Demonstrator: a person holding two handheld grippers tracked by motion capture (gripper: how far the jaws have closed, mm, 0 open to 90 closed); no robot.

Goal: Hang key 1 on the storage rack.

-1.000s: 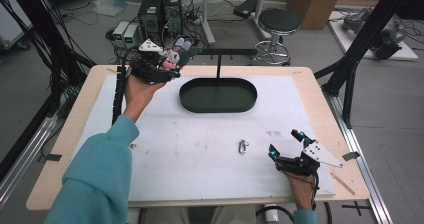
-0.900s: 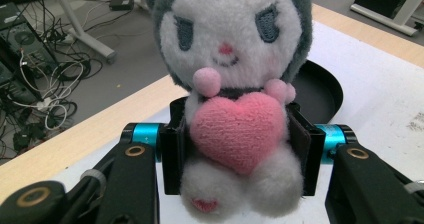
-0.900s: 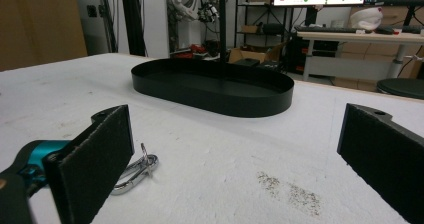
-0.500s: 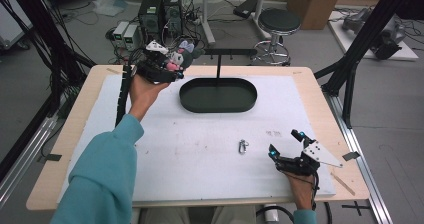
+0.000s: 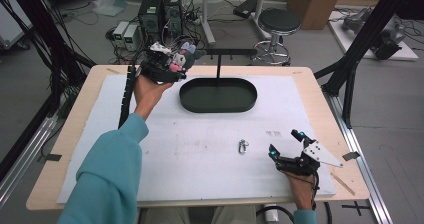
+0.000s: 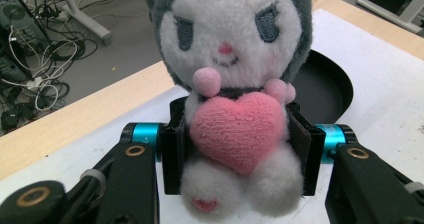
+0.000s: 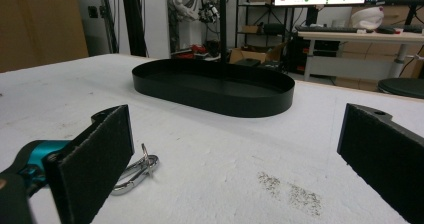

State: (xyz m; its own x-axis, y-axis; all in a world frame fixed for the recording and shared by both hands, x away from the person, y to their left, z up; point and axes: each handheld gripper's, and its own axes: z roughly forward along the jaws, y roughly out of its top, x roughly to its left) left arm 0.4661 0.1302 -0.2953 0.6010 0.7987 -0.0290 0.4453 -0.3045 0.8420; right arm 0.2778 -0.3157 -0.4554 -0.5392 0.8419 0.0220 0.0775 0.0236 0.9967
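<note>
I have the left gripper (image 5: 172,66) raised at the far left of the table (image 5: 75,149), at about 11 o'clock from the table's middle. The left forearm stretches forward from the bottom of the high view in a teal sleeve (image 5: 107,174), wrist bent back, palm under the gripper body. Its 2 jaws are clamped on the plush (image 6: 235,99), pressing both sides of its body at the pink heart; the plush sits upright between the pads and faces my left gripper camera. From above, the plush hangs just beside the left end of the tray (image 5: 218,95), at about 9 o'clock from it, and I see it held clear of the mat (image 5: 200,154).

My right gripper (image 5: 286,144) rests low at the near right, around 4 o'clock, with the right hand (image 5: 302,186) behind it at the table edge. Its 2 jaws stand wide apart with nothing between them, pointing toward the tray. A small metal clip (image 7: 135,174) lies on the mat just beside the left pad, at about 9 o'clock from that gripper in the high view.
</note>
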